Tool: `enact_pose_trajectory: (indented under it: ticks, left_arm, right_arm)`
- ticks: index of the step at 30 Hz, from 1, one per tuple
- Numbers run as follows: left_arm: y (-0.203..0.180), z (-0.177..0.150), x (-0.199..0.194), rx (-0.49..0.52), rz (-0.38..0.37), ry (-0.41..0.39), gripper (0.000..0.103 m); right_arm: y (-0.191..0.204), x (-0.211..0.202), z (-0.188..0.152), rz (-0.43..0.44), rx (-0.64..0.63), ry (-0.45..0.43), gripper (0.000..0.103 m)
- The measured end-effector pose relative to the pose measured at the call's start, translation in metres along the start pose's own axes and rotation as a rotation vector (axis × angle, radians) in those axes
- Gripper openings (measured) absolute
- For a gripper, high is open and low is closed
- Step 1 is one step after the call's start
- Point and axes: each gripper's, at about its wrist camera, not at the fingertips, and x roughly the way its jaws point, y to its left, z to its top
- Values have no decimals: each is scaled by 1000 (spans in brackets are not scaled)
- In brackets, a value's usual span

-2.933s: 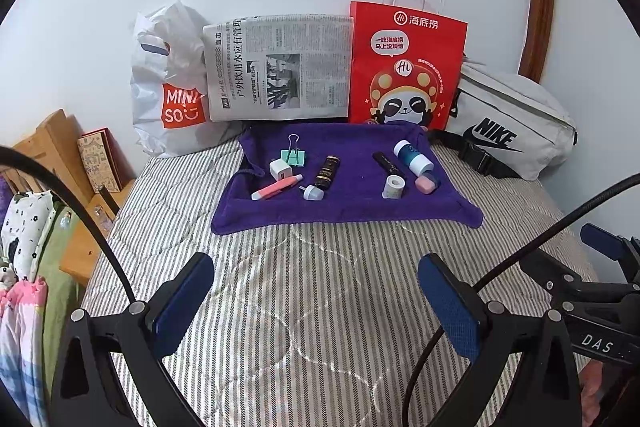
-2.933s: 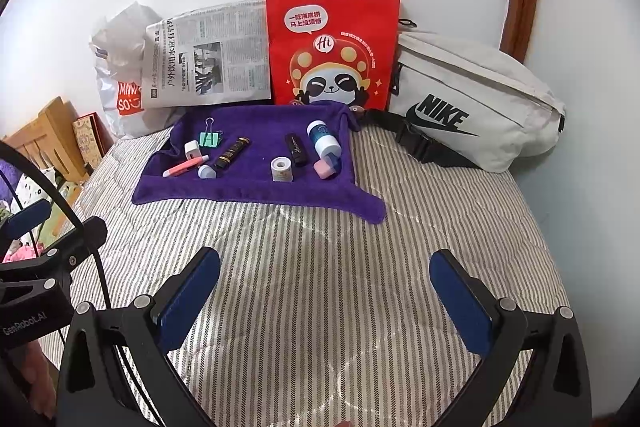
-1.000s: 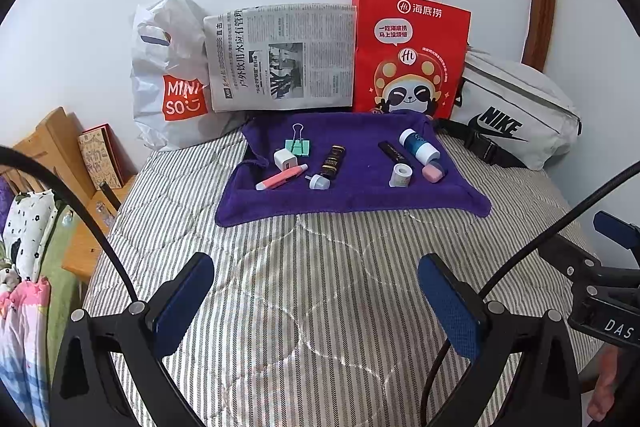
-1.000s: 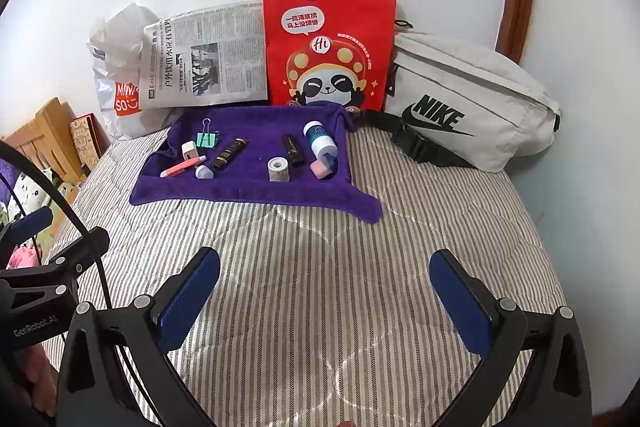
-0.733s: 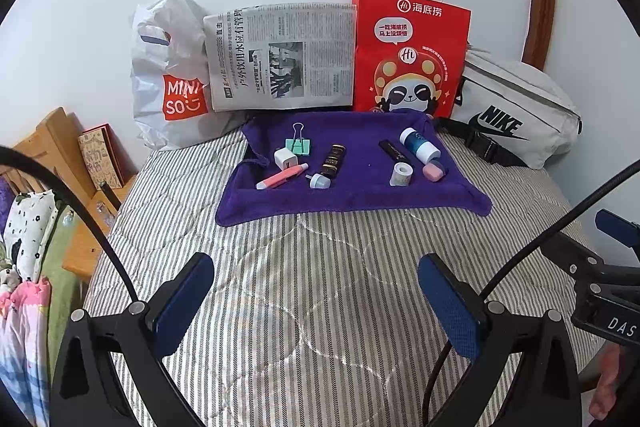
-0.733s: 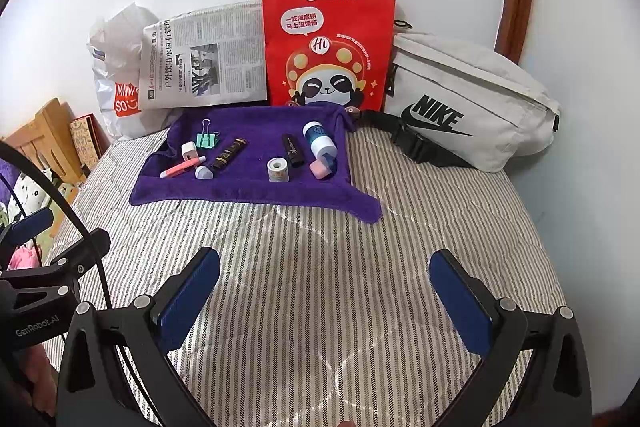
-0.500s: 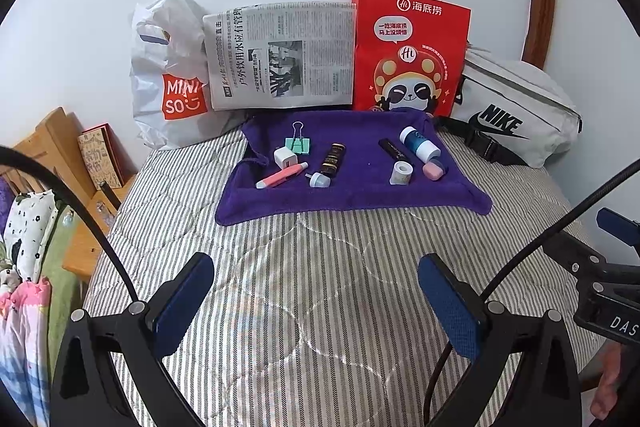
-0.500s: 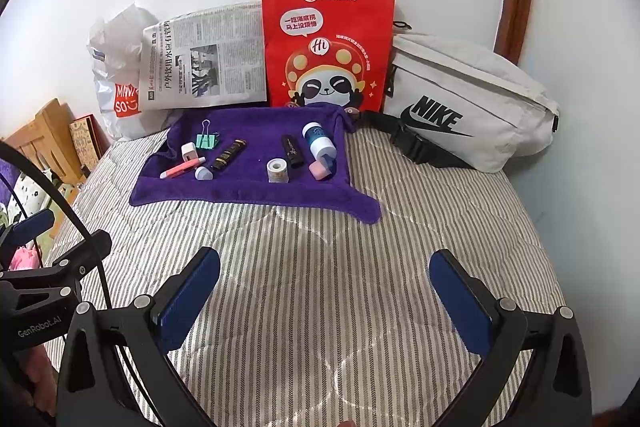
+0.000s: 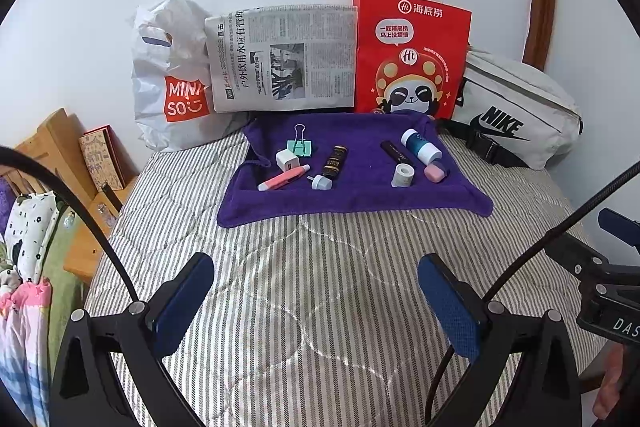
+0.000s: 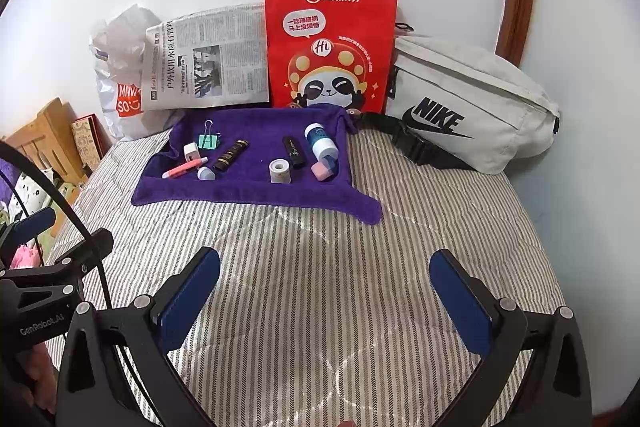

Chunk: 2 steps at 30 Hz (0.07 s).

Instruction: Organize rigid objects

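While hovering over the striped quilt (image 9: 320,307), left tongs (image 9: 316,301) spread wide, empty, right tongs (image 10: 326,293) likewise.

1. A green binder clip (image 9: 301,146) sits at the back left of the purple towel (image 9: 352,195).
2. A white charger plug (image 9: 286,160) rests just in front of it.
3. A pink pen (image 9: 283,178) lies slanted.
4. A small pale-blue cap (image 9: 321,181) lies beside a dark tube (image 9: 335,160).
5. At the right lie a black tube (image 9: 396,152), a blue-and-white bottle (image 9: 421,146) on its side, an upright white roll (image 9: 402,174) and a pink eraser (image 9: 434,171).
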Motion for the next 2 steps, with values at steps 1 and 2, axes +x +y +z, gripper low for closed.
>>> enact_pose_trajectory:
  ticks: [1, 2]
  left_arm:
    - [-1, 0, 1, 1, -3, 1, 103]
    - [0, 0, 2, -1, -7, 8, 103]
  right_arm:
    - [1, 0, 0, -1, 0, 0, 103]
    - [0, 0, 0, 0, 1, 0, 103]
